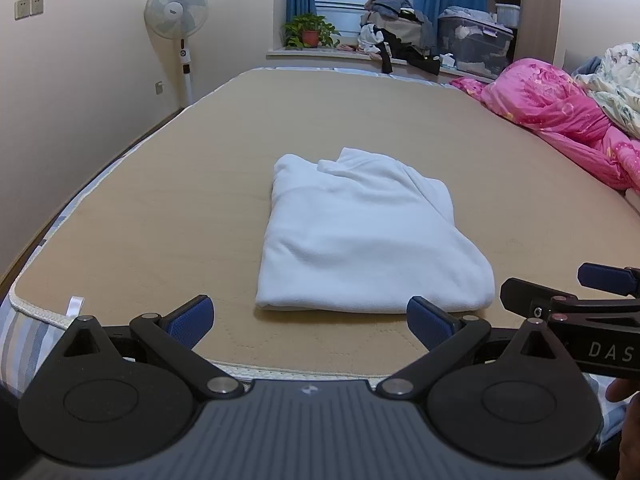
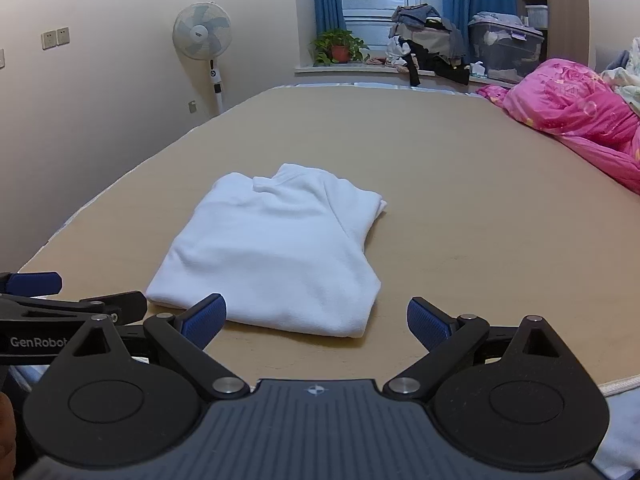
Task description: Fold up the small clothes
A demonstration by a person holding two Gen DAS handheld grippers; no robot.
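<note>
white fleece garment folded on the tan mattress pad, both grippers held back and spread apart

the soft white fleece garment lies in a compact folded rectangle near the middle of the tan quilted mattress pad, its near edge just ahead of both tools. the left gripper sits low at the bed's near edge with its blue-padded fingers wide apart and holding nothing; the right gripper is alongside it, level, also spread wide and empty, pointing at the garment's near hem. judging by the shape, folding looks nearly complete. if another fold is wanted, pinch the two near corners together and carry them evenly to the far edge, keeping layers aligned. a pink floral quilt lies well apart on the right.
</note>
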